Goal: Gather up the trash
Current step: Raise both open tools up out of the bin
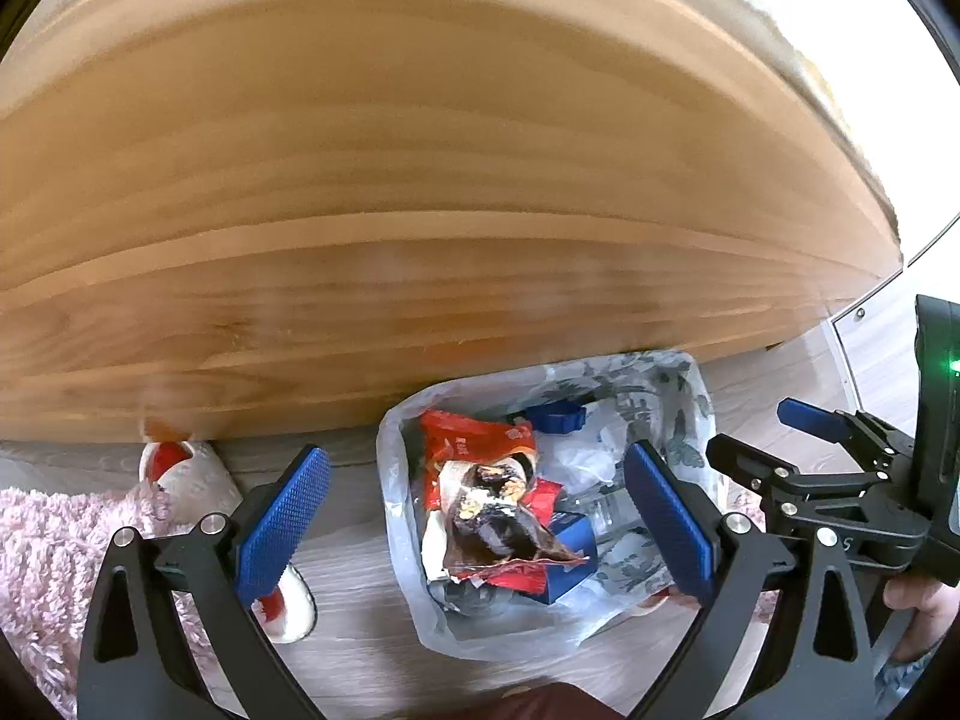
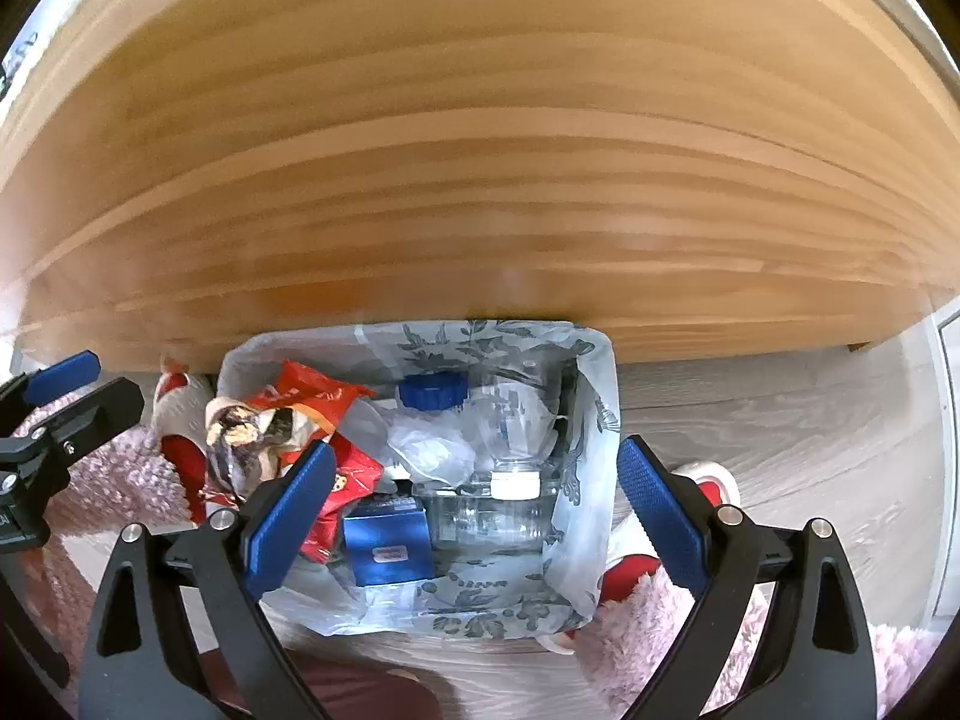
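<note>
A trash bin lined with a flower-print plastic bag [image 1: 678, 384] [image 2: 591, 420] stands on the floor under the table's edge. In it lie a red wrapper [image 1: 468, 438] [image 2: 306, 396], a crumpled brown wrapper [image 1: 492, 516] [image 2: 240, 438], a blue box [image 2: 387, 546], a bottle with a blue cap [image 2: 432, 390] and a clear bottle with a white cap [image 2: 513, 483]. My left gripper [image 1: 477, 519] hangs open above the bin, nothing between its pads. My right gripper [image 2: 477, 516] is open over the bin too, and empty; in the left wrist view the right gripper [image 1: 774, 438] shows at the right.
A wide wooden table top [image 1: 420, 180] [image 2: 480, 150] fills the upper half of both views. White and red slippers [image 1: 180, 468] [image 2: 696, 480] and a pink fluffy rug [image 1: 54, 546] [image 2: 678, 630] lie beside the bin on the grey wood floor [image 2: 780, 432]. A hand [image 1: 918, 600] holds the right gripper.
</note>
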Motion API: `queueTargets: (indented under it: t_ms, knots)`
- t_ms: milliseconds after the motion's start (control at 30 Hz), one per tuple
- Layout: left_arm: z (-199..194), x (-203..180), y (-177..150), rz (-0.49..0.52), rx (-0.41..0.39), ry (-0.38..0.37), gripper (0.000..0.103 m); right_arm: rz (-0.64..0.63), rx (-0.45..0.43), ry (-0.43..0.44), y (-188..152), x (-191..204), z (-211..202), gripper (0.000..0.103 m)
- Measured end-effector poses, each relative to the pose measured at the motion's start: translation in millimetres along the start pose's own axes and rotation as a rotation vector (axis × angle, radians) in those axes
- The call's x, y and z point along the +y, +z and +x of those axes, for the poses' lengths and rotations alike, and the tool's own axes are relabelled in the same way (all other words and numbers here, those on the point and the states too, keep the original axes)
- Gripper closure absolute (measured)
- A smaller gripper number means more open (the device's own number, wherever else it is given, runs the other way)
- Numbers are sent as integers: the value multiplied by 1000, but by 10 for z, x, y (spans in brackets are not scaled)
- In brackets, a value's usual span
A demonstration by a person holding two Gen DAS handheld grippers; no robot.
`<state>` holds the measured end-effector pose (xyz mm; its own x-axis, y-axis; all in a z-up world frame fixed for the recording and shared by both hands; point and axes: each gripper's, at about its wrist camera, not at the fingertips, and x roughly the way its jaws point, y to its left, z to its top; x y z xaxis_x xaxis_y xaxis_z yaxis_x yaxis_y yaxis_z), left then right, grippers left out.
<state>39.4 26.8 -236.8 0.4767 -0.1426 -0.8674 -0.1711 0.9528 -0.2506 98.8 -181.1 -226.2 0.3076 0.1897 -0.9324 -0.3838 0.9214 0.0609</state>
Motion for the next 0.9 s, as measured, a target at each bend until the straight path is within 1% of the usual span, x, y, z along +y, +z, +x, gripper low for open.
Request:
queueTargets:
  t_ms: [200, 400, 567, 600, 633, 900]
  knots:
    - [-148, -17, 22, 12, -38, -13, 8, 17, -46, 5, -7, -40, -151, 12]
    - [-376, -64, 61, 44, -116, -13, 8, 22, -103, 8, -13, -57, -312, 12]
    - [-521, -123, 67, 80, -161, -15, 8, 27, -160, 5, -16, -71, -480, 12]
    - [-559, -140, 70, 90, -173, -16, 8, 28, -169, 4, -16, -73, -508, 11]
    - [-581, -148, 73, 95, -179, -18, 8, 29, -175, 5, -22, -73, -538, 8]
    - [-811, -217, 101, 126, -244, -27, 8, 43, -252, 3, -21, -109, -782, 8]
